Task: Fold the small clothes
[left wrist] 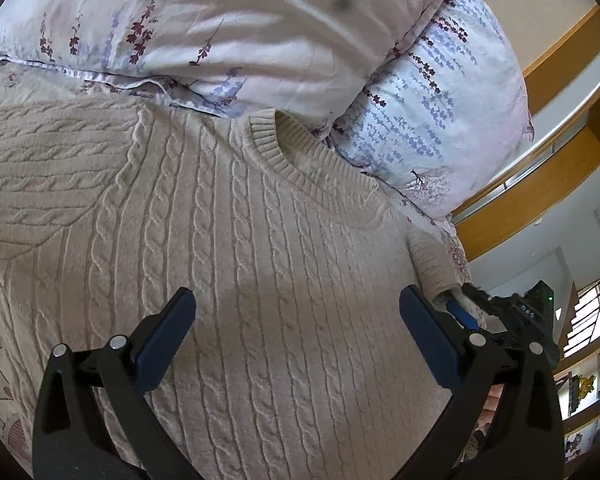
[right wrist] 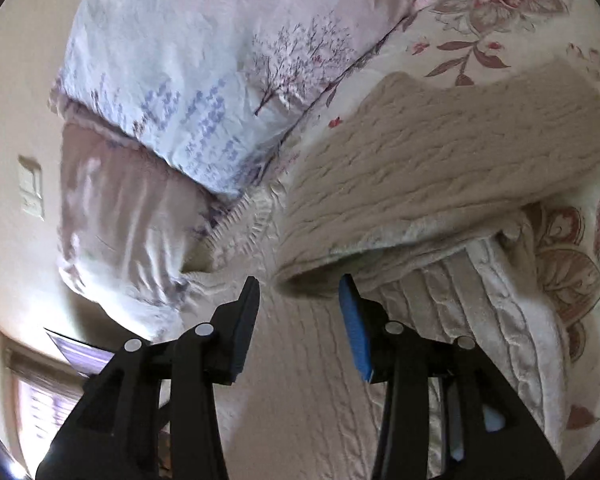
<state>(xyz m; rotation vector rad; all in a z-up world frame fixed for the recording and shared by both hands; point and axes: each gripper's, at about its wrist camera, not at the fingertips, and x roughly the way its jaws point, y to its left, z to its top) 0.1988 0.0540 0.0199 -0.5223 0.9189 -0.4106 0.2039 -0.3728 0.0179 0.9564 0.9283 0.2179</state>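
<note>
My left hand-held gripper (left wrist: 298,312) is spread wide and holds nothing; its two blue-padded fingers (left wrist: 162,340) hover over the chest of the beige cable-knit sweater (left wrist: 260,240), pointing toward the ribbed neckline (left wrist: 284,156). My right hand-held gripper (right wrist: 300,300) is partly open; a folded edge of the sweater (right wrist: 420,168) hangs right at the tips of its fingers (right wrist: 354,328), but I cannot tell whether the pads touch the knit. In the left wrist view that right hand-held gripper (left wrist: 460,308) shows at the sweater's right edge, beside a ribbed cuff (left wrist: 432,264). The right one points up the bed, angled over the knit. The sweater lies front-up on the bed's floral cover (right wrist: 500,40), one sleeve (left wrist: 48,168) spread out to the side. Past the neckline sit two floral pillows (left wrist: 440,120), and a wooden headboard (left wrist: 540,200) stands behind them
</note>
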